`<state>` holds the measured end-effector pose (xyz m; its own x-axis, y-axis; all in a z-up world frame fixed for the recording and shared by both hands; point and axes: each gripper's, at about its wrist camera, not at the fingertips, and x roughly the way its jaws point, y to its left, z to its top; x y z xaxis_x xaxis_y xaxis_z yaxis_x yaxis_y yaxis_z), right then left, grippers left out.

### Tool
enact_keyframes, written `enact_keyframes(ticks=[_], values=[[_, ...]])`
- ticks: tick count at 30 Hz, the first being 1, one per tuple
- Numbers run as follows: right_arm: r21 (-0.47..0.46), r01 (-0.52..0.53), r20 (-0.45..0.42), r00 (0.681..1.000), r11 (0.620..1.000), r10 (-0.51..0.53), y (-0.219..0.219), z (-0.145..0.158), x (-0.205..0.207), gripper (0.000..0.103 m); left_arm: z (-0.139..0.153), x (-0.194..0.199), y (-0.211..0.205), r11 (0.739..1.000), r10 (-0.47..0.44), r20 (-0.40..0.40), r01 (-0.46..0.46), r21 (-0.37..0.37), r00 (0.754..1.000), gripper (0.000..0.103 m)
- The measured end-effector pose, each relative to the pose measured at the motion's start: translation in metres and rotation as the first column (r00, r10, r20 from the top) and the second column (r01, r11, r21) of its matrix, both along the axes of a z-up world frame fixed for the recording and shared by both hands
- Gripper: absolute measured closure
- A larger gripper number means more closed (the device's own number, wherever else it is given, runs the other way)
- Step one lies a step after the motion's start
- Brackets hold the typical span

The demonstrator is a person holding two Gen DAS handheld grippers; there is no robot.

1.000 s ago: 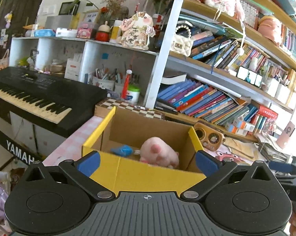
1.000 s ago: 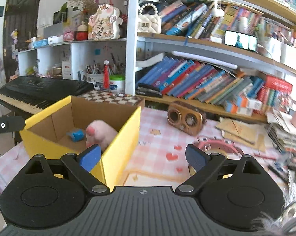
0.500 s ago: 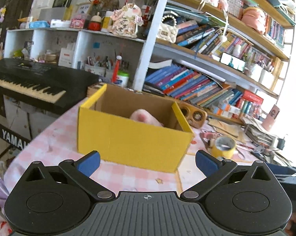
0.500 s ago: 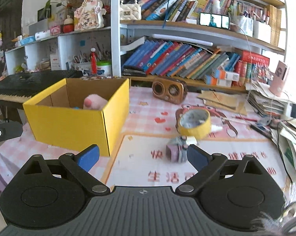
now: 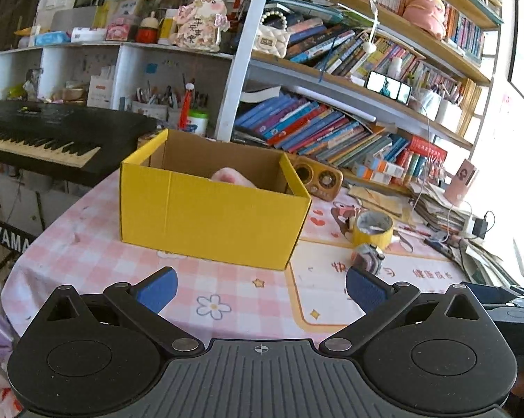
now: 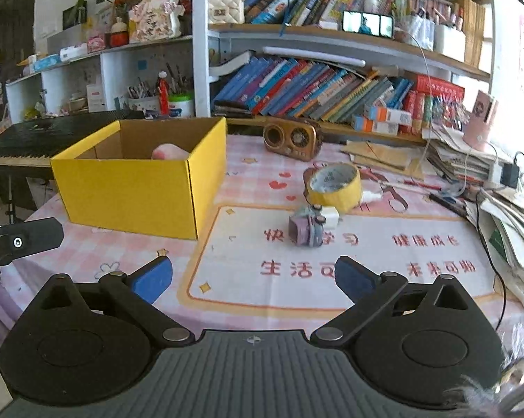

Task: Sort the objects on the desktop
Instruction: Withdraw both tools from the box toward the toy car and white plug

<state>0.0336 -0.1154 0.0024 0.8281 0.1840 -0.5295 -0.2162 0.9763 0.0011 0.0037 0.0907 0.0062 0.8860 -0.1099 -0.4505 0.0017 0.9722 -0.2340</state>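
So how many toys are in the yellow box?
1 that I can see: a pink plush poking above the front wall of the box. The wall hides the bottom, so more may be inside.

Each gripper, the left gripper (image 5: pixel 260 287) and the right gripper (image 6: pixel 253 275), is black, with blue pads, silver pivot screws, ribbed base and crosshair mark.

The box (image 5: pixel 213 216) walls hide all but the pink top of the plush (image 5: pixel 232 177) inside, and the box floor is out of sight. Behind the tape roll (image 6: pixel 334 185), a small white bottle (image 6: pixel 371 195) and scissors (image 6: pixel 394 195) show only in part. Book spines on the shelf (image 6: pixel 331 35) are too small to read. The keyboard (image 5: pixel 35 136) runs off the left edge.
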Motion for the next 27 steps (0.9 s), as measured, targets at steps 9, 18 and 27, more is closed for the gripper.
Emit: enact_keyframes(ticks=[9,18,27], values=[[-0.007,0.032,-0.033,0.999,0.999,-0.032,-0.006,-0.004,-0.010,0.002,-0.001,-0.004,-0.008,0.998,-0.057,-0.062,0.059,0.028,0.996,0.000],[-0.027,0.051,-0.047,0.998,0.998,-0.052,-0.014,-0.007,-0.016,0.002,-0.006,0.003,-0.025,0.990,-0.115,-0.101,0.123,0.074,0.988,0.000],[-0.023,0.115,-0.076,0.990,0.993,-0.116,-0.031,-0.011,-0.010,0.002,-0.012,0.018,-0.043,0.974,-0.195,-0.145,0.209,0.084,0.970,0.000]])
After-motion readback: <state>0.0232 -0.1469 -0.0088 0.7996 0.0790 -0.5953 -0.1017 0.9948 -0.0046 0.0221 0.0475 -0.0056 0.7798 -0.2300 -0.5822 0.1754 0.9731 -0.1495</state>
